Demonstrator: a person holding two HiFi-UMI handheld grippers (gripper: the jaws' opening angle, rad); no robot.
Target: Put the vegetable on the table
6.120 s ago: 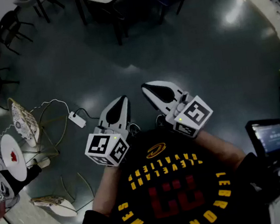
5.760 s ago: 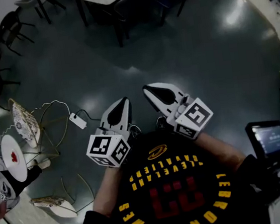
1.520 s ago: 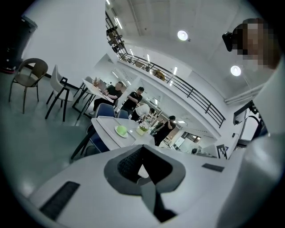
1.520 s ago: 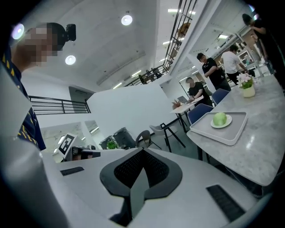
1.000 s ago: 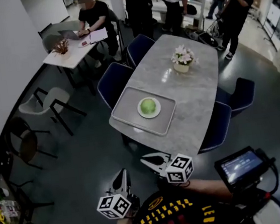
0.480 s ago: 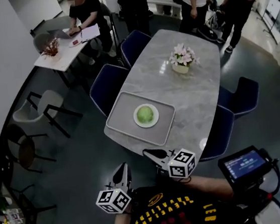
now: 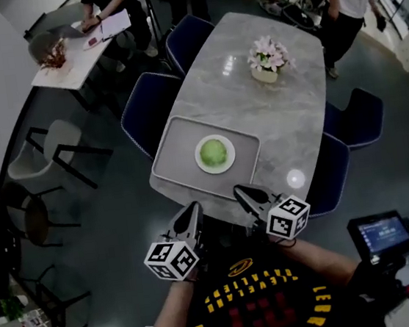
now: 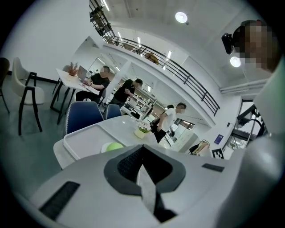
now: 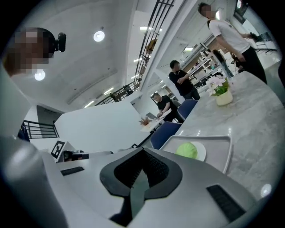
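Note:
A round green vegetable (image 7: 213,152) lies on a white plate (image 7: 228,163) in a grey tray (image 7: 174,155) at the near end of a long marble table (image 7: 289,126). My left gripper (image 7: 192,211) and right gripper (image 7: 240,191) hang side by side just short of the table's near edge, both shut with nothing in them. In the left gripper view the vegetable (image 8: 114,146) peeks over the shut jaws of the left gripper (image 8: 141,149), inside the tray (image 8: 82,138). The right gripper view shows the vegetable (image 9: 187,150) and tray (image 9: 218,153) beyond the right gripper (image 9: 142,150).
Blue chairs (image 7: 146,111) stand round the table, one (image 7: 329,181) near my right gripper. A flower pot (image 7: 268,58) sits at mid-table. People stand at the far end, and a person sits at a small white table (image 7: 77,60). A screen (image 7: 381,232) is at lower right.
The table has come nearer and lower in the head view. Both grippers have moved forward, up to its near edge. They stay shut and empty.

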